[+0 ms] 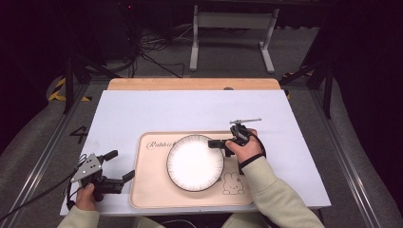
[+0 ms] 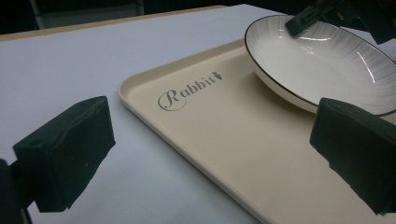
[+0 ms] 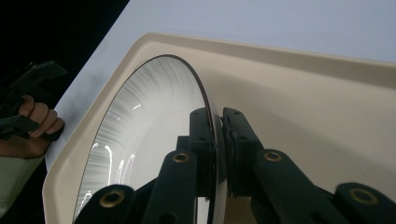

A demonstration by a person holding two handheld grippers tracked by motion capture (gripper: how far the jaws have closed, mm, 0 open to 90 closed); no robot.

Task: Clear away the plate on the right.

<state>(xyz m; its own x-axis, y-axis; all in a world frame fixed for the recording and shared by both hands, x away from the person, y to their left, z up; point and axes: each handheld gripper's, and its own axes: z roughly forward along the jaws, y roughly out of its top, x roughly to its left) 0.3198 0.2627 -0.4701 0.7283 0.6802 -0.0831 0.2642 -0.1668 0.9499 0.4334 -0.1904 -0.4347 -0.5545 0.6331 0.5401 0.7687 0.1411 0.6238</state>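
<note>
A white plate (image 1: 195, 162) with a dark rim and fine ribbed lines lies on a beige tray (image 1: 152, 190) printed with "Rabbit" and a small rabbit. My right gripper (image 1: 219, 144) is shut on the plate's right rim; in the right gripper view the rim (image 3: 205, 100) runs between its two pressed jaws (image 3: 217, 140). My left gripper (image 1: 119, 166) rests open on the table left of the tray, nothing between its wide-apart pads (image 2: 65, 149). The left gripper view shows the tray (image 2: 224, 149) and the plate (image 2: 322, 60) ahead.
A white mat (image 1: 142, 114) covers the table, with a wooden strip (image 1: 190, 84) along its far edge. Beyond it stand a white frame (image 1: 233, 28), dark stands and floor cables. The other hand (image 3: 28, 130) appears at the left of the right gripper view.
</note>
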